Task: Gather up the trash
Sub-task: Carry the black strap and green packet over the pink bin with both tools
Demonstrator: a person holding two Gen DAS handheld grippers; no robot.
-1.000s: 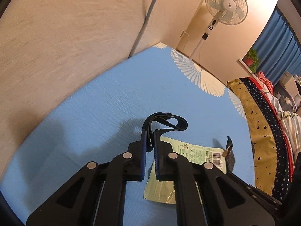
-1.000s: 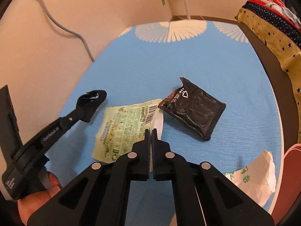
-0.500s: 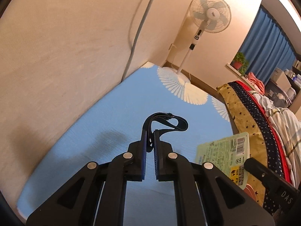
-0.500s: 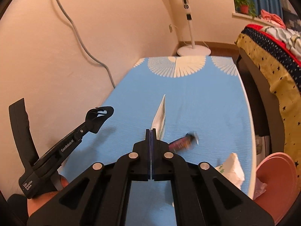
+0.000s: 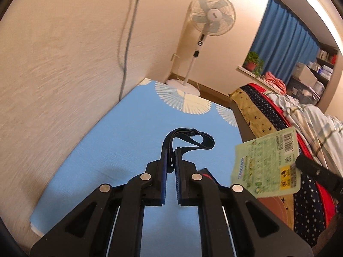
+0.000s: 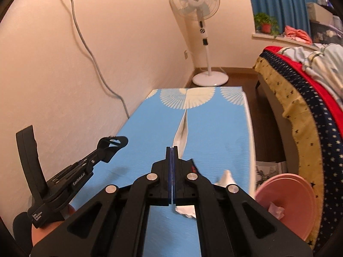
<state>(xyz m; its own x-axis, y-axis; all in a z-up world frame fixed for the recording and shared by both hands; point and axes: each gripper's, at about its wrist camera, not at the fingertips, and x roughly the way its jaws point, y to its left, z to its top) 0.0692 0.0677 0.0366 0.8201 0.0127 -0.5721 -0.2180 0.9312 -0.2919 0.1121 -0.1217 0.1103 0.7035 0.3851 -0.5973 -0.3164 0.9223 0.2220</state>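
The right claw [image 6: 172,150] is closed tightly on the green wrapper [image 5: 265,162], holding it in the air above the counter [image 6: 214,128] for the pink bin [image 6: 287,192], while the left claw [image 5: 170,156] pinches a black strap [image 5: 188,137].

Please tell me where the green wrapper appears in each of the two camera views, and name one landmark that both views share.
Left wrist view: the green wrapper hangs at the right side, seen flat with its barcode, held by the right claw.
Right wrist view: it stands edge-on in the centre, a thin pale strip rising from the right claw, which is shut on it.
Shared landmark: the standing fan beyond the blue table.
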